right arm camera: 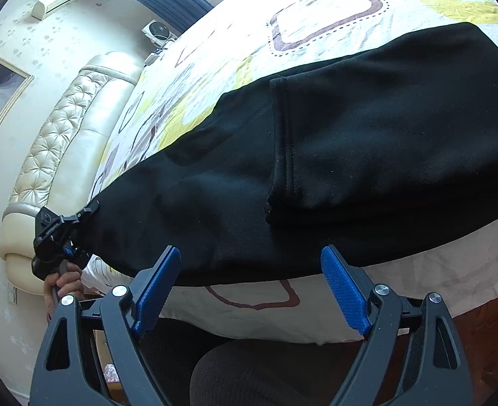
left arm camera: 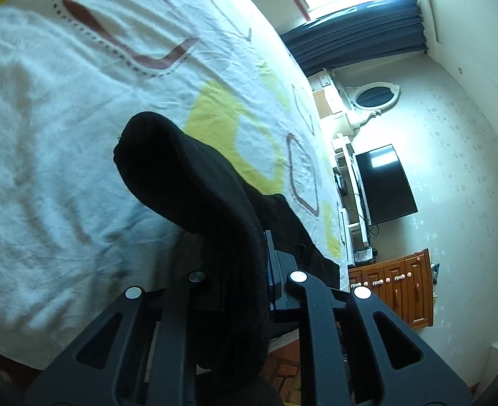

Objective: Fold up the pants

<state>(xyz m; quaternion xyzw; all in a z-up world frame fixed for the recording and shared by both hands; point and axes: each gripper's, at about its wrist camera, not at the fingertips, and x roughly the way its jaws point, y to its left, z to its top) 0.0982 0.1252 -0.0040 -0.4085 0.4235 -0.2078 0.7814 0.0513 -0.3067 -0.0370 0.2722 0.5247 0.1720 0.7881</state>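
Black pants (right arm camera: 350, 142) lie across a bed sheet (right arm camera: 316, 17) that is white with yellow and brown shapes. In the right wrist view my left gripper (right arm camera: 88, 211) pinches the left end of the pants, held by a person's hand (right arm camera: 63, 284). In the left wrist view my left gripper (left arm camera: 238, 270) is shut on a bunched fold of the pants (left arm camera: 194, 182), which drapes over its fingers and stands lifted off the sheet (left arm camera: 79, 101). My right gripper (right arm camera: 249, 260) is open, its blue pads (right arm camera: 343, 287) at the near edge of the pants with nothing pressed between them.
A padded cream headboard (right arm camera: 63, 135) runs along the left of the bed. Beyond the far side of the bed are a television (left arm camera: 384, 182), a wooden cabinet (left arm camera: 394, 291) and dark curtains (left arm camera: 357, 30). A person's leg in black (right arm camera: 249, 372) is below the right gripper.
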